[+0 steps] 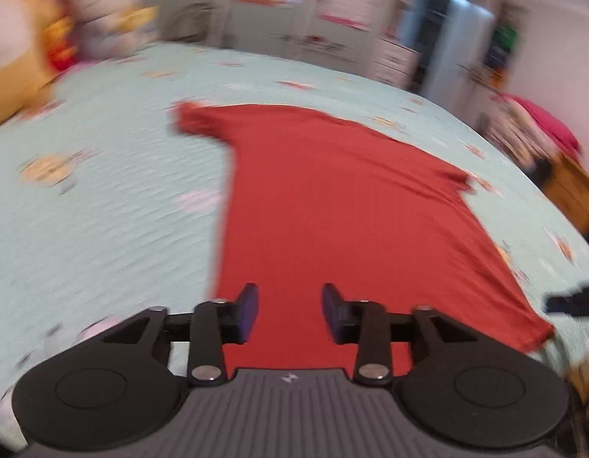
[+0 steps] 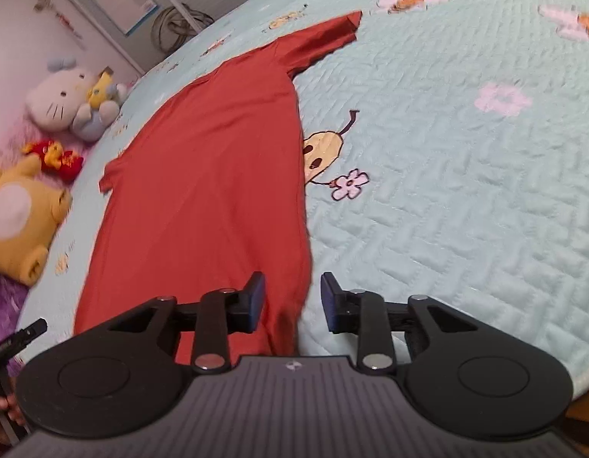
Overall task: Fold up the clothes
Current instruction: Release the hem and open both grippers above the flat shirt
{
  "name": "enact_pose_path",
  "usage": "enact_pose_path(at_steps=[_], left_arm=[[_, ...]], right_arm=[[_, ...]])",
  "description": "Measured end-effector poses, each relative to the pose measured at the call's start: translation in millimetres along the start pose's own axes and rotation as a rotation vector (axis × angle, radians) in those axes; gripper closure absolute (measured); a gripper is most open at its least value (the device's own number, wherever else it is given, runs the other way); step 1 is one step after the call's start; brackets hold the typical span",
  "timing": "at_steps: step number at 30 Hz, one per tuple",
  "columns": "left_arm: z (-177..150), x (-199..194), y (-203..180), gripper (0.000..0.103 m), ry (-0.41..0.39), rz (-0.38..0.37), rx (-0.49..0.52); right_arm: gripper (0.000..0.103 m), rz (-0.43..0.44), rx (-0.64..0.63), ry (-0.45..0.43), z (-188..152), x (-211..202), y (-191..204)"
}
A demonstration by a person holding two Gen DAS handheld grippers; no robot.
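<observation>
On the bed [image 2: 466, 198], spread over that pale green quilted cover, your red t-shirt [image 2: 202, 175] is lying flat with both short sleeves out to the sides. Your left hand-held gripper [image 1: 290, 311] hangs right over the shirt's near hem, jaws apart with nothing between them, and red fabric fills the gap from its view. That view is pretty motion-blurred, so don't expect fine detail there. Your right hand-held gripper [image 2: 292, 301] is also spread wide and empty, sitting at the shirt's right-hand edge near the hem: its left finger is over the cloth, its right finger over bare quilt. Whether either one actually touches the fabric, can't tell. Off past the shirt's far sleeve you've got a white cat plush [image 2: 65, 101] and a yellow bear plush [image 2: 21, 221] parked beside the bed.
</observation>
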State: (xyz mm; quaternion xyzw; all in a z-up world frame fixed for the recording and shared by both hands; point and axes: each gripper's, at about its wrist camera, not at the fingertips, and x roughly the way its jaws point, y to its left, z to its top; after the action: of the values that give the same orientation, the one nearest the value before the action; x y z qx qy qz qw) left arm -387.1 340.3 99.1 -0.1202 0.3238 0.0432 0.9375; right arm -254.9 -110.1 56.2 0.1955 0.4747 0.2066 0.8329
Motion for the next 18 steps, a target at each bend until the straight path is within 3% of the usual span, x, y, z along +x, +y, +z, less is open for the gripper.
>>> enact_pose_path(at_steps=[4,9,11,13,18], left_arm=[[-11.9,28.1,-13.2,0.057,0.077,-0.035,0.027],[-27.1,63.3,-29.3,0.057,0.174,-0.078,0.06],[-32.6,66.4,-21.8,0.057,0.183,-0.067,0.038],[-35.9,68.0,-17.8,0.056,0.187,-0.061,0.032],[-37.9,68.4,-18.6,0.056,0.185,-0.061,0.065]], right_arm=[[0.07,0.001,-0.002,0.001,-9.4,3.0,5.3],[0.063,-0.055,-0.321,-0.054,-38.9,-26.8,36.3],[0.063,-0.121,-0.436,-0.072,-50.8,-26.3,46.1],[0.063,-0.181,-0.509,-0.093,-58.0,-18.8,50.7],[0.064,-0.227,-0.597,-0.088,-70.4,6.7,59.6]])
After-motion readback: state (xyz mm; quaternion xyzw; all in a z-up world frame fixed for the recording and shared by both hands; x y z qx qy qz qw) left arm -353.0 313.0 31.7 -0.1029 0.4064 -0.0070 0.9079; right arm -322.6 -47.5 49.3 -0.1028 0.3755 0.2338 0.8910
